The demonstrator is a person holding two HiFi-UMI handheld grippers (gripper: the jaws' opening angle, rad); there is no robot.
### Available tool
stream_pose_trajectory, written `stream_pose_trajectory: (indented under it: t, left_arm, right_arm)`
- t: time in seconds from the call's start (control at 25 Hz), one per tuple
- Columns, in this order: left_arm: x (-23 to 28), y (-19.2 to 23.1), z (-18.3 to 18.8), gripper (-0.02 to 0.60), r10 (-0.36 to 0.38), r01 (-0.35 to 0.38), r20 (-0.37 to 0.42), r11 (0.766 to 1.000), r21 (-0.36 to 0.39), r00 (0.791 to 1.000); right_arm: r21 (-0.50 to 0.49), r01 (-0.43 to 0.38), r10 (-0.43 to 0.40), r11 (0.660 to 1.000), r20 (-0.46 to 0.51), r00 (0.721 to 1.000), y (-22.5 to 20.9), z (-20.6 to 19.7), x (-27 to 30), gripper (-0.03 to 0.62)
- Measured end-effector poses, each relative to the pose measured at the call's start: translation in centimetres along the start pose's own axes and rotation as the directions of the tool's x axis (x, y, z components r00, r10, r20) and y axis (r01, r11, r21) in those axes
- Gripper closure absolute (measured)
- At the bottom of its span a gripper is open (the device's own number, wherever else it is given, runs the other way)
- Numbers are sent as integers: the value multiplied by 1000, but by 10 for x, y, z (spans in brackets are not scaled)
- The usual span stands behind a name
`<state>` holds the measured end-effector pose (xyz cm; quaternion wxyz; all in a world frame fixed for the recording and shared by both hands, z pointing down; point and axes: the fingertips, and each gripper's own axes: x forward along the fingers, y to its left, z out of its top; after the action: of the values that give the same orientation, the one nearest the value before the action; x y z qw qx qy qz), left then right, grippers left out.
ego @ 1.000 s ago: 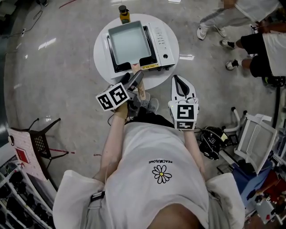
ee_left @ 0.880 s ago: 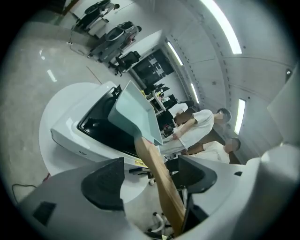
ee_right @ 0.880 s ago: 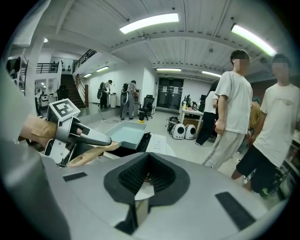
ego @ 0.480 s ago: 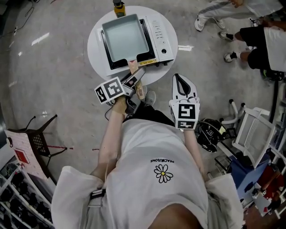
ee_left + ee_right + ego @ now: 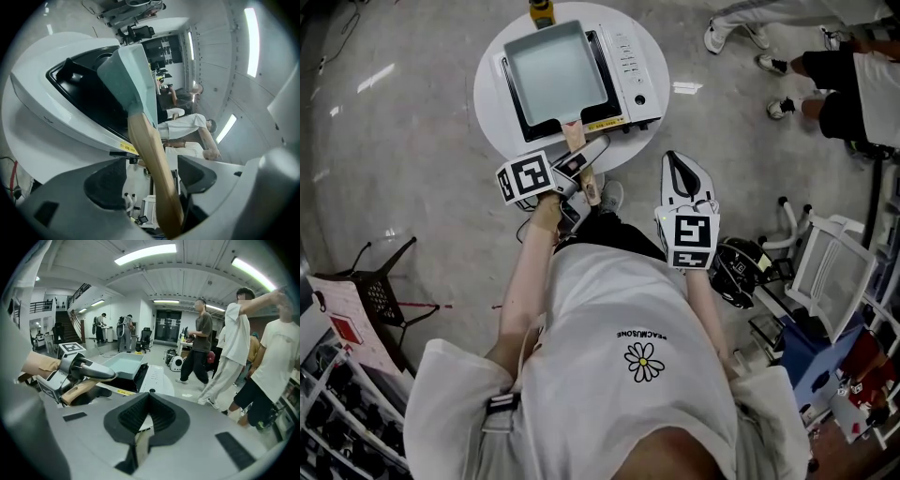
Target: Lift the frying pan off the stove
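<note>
In a hall, on a round white bench, finds the rectangular frying pan still flat on the portable stove, its wooden handle loose between the parted jaws of the left tongs, right tongs closed, empty: lift not begun.

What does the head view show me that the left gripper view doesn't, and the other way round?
Only the head view: the whole round table, a yellow bottle at its far edge, and the right claw.
Only the left gripper view: the left claw from close up, its jaws apart with the wooden handle running between them and a gap on one side.
Both: the teal frying pan sitting on the stove.
</note>
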<state>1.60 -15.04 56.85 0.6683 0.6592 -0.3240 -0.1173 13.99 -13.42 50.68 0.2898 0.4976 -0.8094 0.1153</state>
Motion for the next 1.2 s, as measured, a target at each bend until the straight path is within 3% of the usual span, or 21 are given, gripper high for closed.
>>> stream_pose_trajectory:
  t: [0.2, 0.36, 0.52, 0.8, 1.2]
  left_arm:
    - [5, -4, -1, 242, -77, 76, -49, 997, -24, 996]
    - [9, -7, 1, 356, -142, 136, -57, 985, -110, 988]
    - [9, -6, 0, 396, -150, 137, -88, 981, -139, 985]
    - [17, -19, -11, 457, -242, 209, -150, 956, -204, 959]
    - [18, -28, -13, 537, -308, 259, -160, 927, -270, 938]
  right_arm:
    - [-4, -11, 11, 1000, -13, 1000, 4, -3, 2, 591]
    - [-3, -15, 15, 1000, -21, 1000, 7, -6, 4, 591]
    - [0, -18, 18, 1000, -36, 999, 8, -8, 4, 591]
    - [-5, -18, 17, 1000, -48, 999, 11, -12, 5, 591]
    - [-16, -17, 16, 1000, -65, 998, 13, -13, 3, 592]
